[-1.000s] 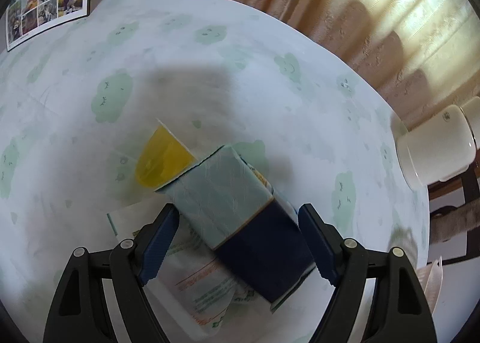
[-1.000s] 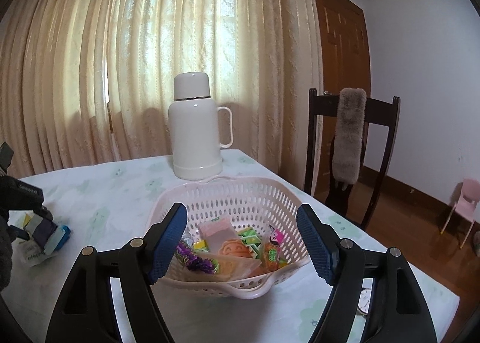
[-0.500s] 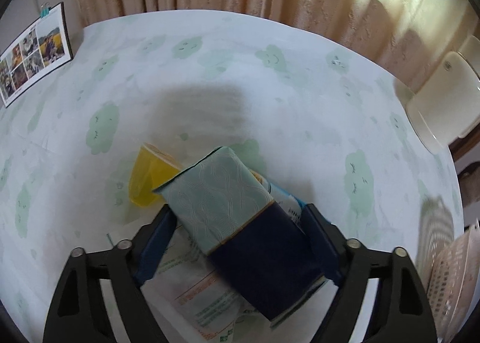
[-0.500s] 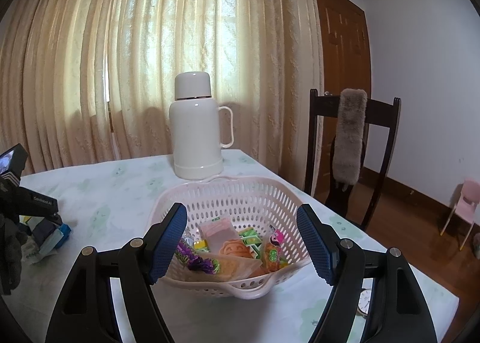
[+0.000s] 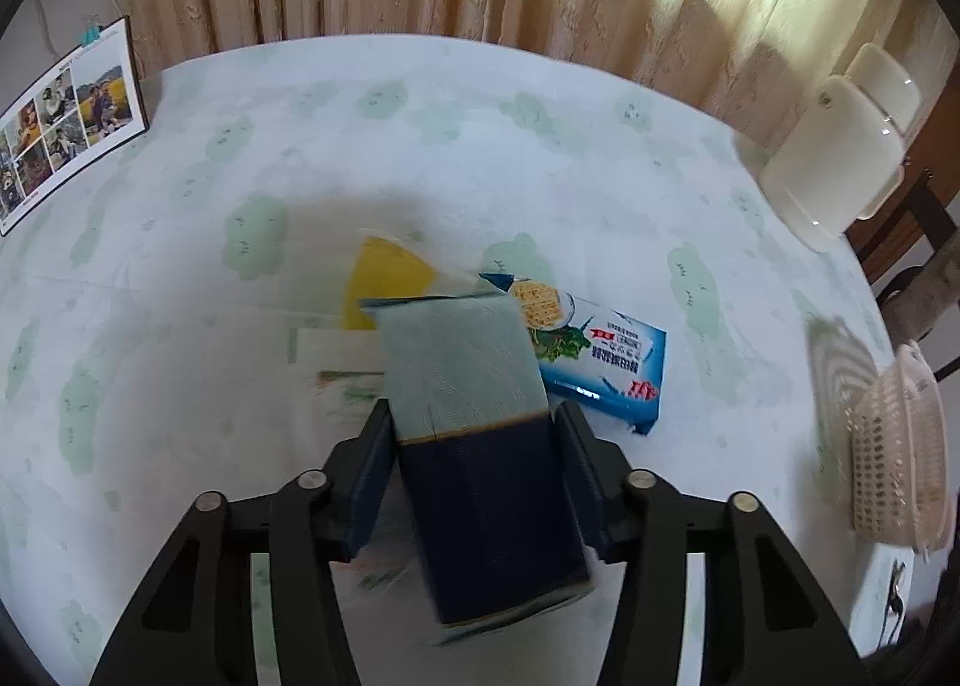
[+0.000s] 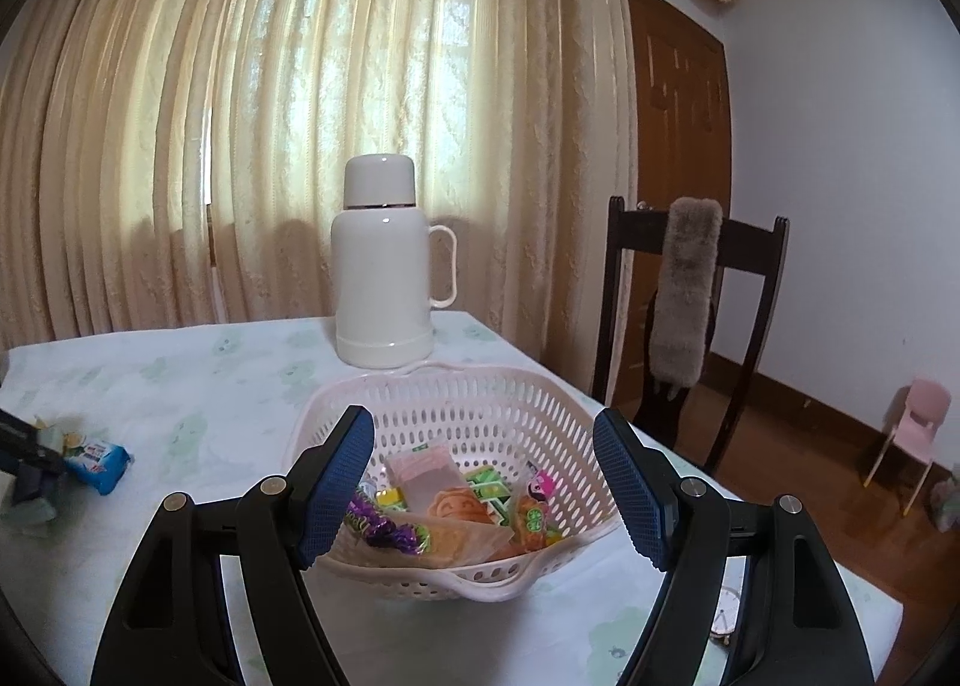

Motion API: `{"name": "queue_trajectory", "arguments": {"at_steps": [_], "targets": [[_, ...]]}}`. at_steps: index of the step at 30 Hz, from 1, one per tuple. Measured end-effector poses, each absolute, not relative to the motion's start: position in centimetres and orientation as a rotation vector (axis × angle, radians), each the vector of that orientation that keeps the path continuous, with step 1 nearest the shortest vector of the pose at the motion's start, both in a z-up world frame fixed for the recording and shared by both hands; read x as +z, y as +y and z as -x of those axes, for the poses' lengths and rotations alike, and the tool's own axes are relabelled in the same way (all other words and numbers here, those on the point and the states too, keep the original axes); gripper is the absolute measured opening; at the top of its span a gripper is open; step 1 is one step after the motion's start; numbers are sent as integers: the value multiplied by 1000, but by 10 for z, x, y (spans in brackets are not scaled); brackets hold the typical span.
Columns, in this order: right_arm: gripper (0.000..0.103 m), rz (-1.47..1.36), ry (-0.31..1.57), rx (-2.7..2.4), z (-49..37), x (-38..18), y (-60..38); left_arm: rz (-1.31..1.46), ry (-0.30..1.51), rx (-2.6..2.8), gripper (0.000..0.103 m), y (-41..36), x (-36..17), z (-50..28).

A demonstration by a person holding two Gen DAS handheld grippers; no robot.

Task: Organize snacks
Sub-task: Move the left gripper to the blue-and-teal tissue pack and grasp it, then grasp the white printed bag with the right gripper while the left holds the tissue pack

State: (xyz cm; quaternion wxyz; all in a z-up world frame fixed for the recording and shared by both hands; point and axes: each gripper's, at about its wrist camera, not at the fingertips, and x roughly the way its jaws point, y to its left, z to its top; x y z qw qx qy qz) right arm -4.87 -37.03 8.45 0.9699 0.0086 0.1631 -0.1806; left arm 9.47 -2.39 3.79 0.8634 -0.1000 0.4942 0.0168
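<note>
Progress: the task was judged partly done, since several wrapped snacks [image 6: 462, 512] were already seen lying inside the pink basket [image 6: 456, 386], while others were left on the tablecloth [image 5: 420, 146].
Left gripper [image 5: 474, 464]: its fingers were clenched on a teal and navy packet [image 5: 474, 422], which was held clear of the cloth and tilted; motion blur was noted around it.
Right gripper [image 6: 483, 482]: its fingers were spread wide with nothing between them, and it was poised just in front of the basket.
Left on the table: a blue cracker pack [image 5: 594, 368], a yellow packet [image 5: 384, 290] and a white pouch [image 5: 336, 350] were seen close together beneath the held packet.
Basket position: it was set near the table's right edge, well apart from the loose packs, with a cream thermos [image 6: 384, 266] standing behind it.
Remaining: the held packet was judged still to need carrying to the basket, then the three packs on the cloth.
</note>
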Motion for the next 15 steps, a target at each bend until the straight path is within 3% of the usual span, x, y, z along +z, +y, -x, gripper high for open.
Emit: {"name": "queue_trajectory", "arguments": {"at_steps": [15], "targets": [[76,100,281,-437,63,91,-338,298,954,-34,46,36,59,-43]]}}
